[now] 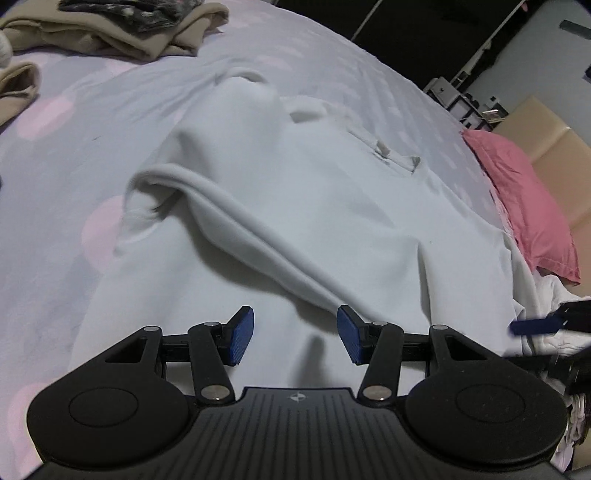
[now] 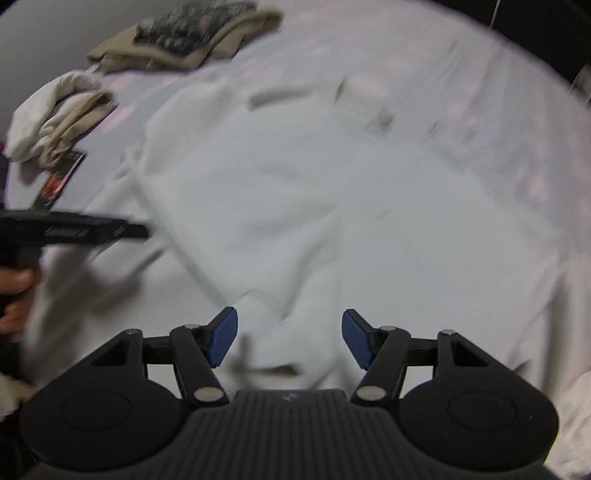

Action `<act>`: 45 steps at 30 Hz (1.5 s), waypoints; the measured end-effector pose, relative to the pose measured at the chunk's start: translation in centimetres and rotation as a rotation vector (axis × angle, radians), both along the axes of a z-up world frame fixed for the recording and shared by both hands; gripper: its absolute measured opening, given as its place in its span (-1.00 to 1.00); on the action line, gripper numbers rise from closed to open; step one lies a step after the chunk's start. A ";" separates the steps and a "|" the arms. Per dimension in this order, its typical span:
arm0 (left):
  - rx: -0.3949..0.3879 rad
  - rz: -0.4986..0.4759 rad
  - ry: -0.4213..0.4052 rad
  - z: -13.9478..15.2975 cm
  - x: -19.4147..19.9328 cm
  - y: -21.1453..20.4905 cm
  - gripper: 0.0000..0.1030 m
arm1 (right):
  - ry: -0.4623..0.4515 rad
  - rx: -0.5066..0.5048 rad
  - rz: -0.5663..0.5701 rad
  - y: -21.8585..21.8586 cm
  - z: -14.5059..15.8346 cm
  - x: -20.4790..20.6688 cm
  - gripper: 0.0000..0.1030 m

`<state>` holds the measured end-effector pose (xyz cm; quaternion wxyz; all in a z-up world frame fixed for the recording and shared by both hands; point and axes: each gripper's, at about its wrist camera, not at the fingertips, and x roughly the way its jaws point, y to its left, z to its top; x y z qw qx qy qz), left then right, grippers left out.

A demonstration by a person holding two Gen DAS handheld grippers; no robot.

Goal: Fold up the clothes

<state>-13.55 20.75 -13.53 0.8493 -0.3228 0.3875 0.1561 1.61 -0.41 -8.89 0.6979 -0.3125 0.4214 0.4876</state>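
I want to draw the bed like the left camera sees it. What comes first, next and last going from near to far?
Left tool → white garment spread on the dotted bedsheet → folded beige clothes at the far edge, with a dark patterned piece on top.

A bed (image 1: 66,155) fills most of both views, its pale grey-lilac sheet (image 1: 332,62) dotted with soft pink spots. At the bed's right edge lies a pink pillow (image 1: 524,206) against a tan padded headboard (image 1: 554,147). Beyond the far right corner stand white wire shelves (image 1: 461,99) by a grey wall (image 1: 546,55). The room behind is dark and dimly lit.
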 end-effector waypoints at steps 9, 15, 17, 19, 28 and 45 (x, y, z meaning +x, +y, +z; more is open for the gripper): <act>-0.037 0.017 0.005 -1.5 1.0 0.2 -0.07 | -0.225 -0.070 0.417 1.0 -3.2 -7.4 0.18; -0.042 0.021 0.004 -1.5 1.1 0.3 -0.07 | -0.190 -0.124 0.277 2.2 -3.2 -5.7 -0.79; -0.042 0.019 0.006 -1.5 1.1 0.4 -0.07 | -0.176 -0.053 0.100 1.4 -1.1 -2.4 -0.76; -0.041 0.017 0.009 -1.5 1.1 0.3 -0.07 | -0.212 -0.020 -0.104 0.1 0.2 0.8 -0.48; -0.066 0.057 0.012 -1.3 0.7 1.0 -0.07 | -0.173 -0.036 -0.124 -1.8 0.4 2.2 -0.11; -0.121 0.207 -0.041 -1.5 1.0 4.8 -0.07 | -0.262 -0.156 0.323 1.1 -5.4 -6.5 -0.12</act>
